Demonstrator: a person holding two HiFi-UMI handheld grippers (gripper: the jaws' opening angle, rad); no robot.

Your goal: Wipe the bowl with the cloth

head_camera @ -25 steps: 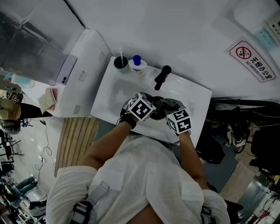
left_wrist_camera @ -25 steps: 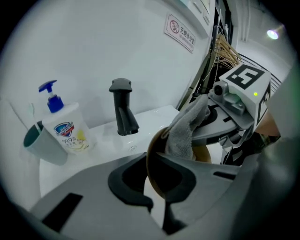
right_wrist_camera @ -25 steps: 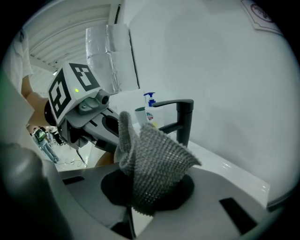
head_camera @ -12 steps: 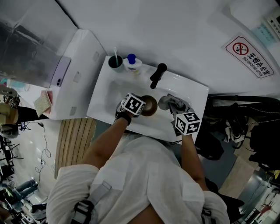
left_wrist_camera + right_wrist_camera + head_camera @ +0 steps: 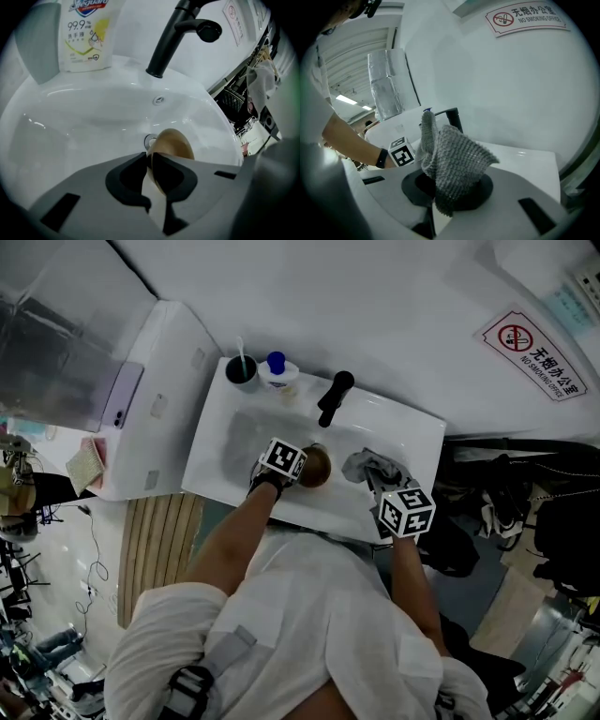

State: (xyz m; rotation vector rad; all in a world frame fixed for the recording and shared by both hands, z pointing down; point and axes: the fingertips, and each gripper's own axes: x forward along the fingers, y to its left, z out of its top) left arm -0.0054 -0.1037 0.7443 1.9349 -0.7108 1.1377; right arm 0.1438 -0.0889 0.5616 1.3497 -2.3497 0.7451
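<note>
Behind bowl (image 5: 176, 143): btl (image 5: 86, 37) w/ "99.9%"

The left half of the washbasin (image 5: 70, 126) is lying open, giving free passage down to its floor. The brown bowl (image 5: 174, 143) is taking up the middle, just beside the drain. The grey cloth (image 5: 368, 465) is hanging to the bowl's right, narrowing that side. The black faucet (image 5: 176, 35) is arching out from the far rim, blocking the way overhead. A soap bottle (image 5: 88, 33) and a cup (image 5: 241, 369) are crowding the counter's (image 5: 422, 437) far left corner, and the wall (image 5: 375, 315) is closing off everything beyond.
</note>
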